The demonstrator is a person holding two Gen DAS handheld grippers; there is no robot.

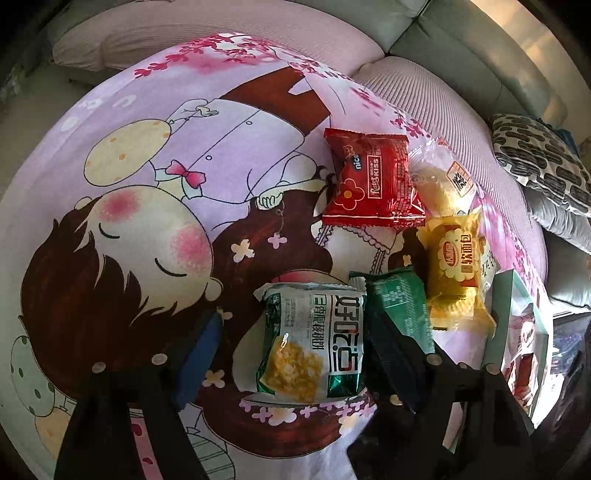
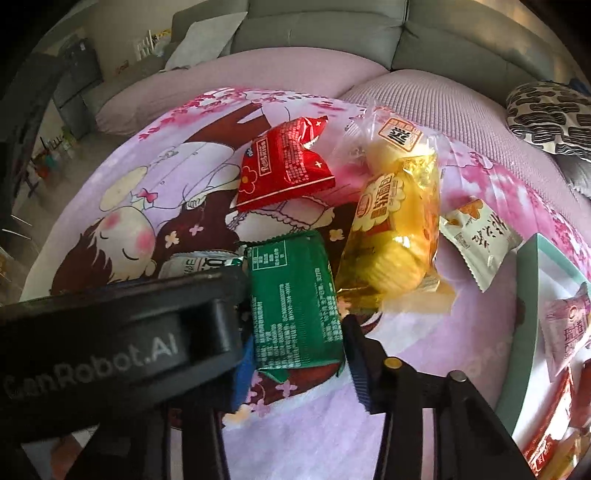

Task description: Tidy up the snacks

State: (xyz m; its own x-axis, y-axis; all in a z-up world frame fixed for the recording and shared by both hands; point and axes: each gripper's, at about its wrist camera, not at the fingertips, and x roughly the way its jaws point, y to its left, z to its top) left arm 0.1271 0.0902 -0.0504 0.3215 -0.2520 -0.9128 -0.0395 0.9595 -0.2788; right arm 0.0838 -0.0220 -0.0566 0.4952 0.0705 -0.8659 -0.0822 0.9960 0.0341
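Between the left claw's (image 1: 284,354) spread pads lies a white-green snack pack (image 1: 314,343), untouched. Right claw (image 2: 295,354) flanks the green packet (image 2: 295,302), pads at its sides, grip unclear. Beyond: red packet (image 2: 286,166), yellow cake pack (image 2: 391,236), teal box (image 2: 532,266), cartoon blanket (image 1: 147,166).

Home living rm – grey sofa (image 2: 332,33), cartoon blanket (image 1: 155,177), patterned cushion (image 1: 543,162).
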